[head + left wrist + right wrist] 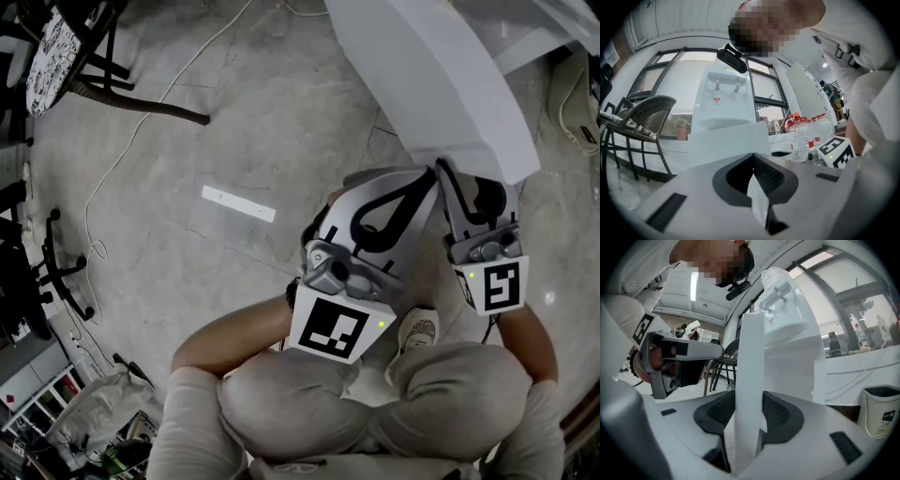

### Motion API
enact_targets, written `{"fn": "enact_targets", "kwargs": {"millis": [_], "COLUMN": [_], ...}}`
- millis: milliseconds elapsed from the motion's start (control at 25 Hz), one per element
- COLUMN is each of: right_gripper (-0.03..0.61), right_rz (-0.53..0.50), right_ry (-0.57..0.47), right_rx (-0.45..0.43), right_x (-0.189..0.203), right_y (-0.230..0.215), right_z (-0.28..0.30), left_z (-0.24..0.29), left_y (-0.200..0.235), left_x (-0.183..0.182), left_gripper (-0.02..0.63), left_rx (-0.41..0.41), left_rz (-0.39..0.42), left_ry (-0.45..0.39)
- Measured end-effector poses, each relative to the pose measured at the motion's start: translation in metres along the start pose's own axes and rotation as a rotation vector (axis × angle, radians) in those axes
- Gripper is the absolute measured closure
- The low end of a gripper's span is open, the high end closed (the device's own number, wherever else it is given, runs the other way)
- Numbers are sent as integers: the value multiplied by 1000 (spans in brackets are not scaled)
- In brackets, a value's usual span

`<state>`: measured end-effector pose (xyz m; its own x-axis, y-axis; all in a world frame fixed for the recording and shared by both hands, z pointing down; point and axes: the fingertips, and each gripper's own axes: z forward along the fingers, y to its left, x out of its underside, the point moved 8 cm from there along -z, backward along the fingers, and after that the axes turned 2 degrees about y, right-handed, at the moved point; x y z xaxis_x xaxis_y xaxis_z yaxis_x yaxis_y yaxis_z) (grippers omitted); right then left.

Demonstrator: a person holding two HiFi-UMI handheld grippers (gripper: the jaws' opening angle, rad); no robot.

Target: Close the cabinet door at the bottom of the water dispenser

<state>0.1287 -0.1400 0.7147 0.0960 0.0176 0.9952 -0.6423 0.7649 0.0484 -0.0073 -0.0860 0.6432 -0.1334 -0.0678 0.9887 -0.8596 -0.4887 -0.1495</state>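
- No text, brand or number can be read in any view.
- A small red label (720, 99) is seen on the front of the water dispenser (724, 101); its print is too small to be made out.
- Red labels are carried by the bottles (801, 136); nothing on them can be read.
- A dark label with pale marks is seen on the bin (881, 411); it is illegible.
- Only black-and-white square patterns, without letters or digits, are shown on the left marker cube (333, 328) and the right marker cube (494, 286).
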Motion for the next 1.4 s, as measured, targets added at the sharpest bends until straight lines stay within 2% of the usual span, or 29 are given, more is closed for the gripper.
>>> {"fn": "enact_targets", "kwargs": {"millis": [400, 880, 1160, 1400], "right_gripper": [397, 394, 387, 387], "right_rz": [15, 20, 18, 8], "right_ry": [-5, -28, -43, -48], "right_rx": [106, 131, 155, 157], "right_x": [4, 6, 6, 6], "right_y": [-35, -64, -82, -93], "right_z": [-6, -7, -3, 0], "left_z": [29, 61, 95, 120], "left_y": [3, -7, -6, -8], "left_x": [1, 2, -2, 0], "left_gripper": [607, 607, 607, 606], "left_rx": [38, 120, 99, 110], "left_rz": [-11, 34, 23, 16], "left_ry": [18, 46, 19, 32]}}
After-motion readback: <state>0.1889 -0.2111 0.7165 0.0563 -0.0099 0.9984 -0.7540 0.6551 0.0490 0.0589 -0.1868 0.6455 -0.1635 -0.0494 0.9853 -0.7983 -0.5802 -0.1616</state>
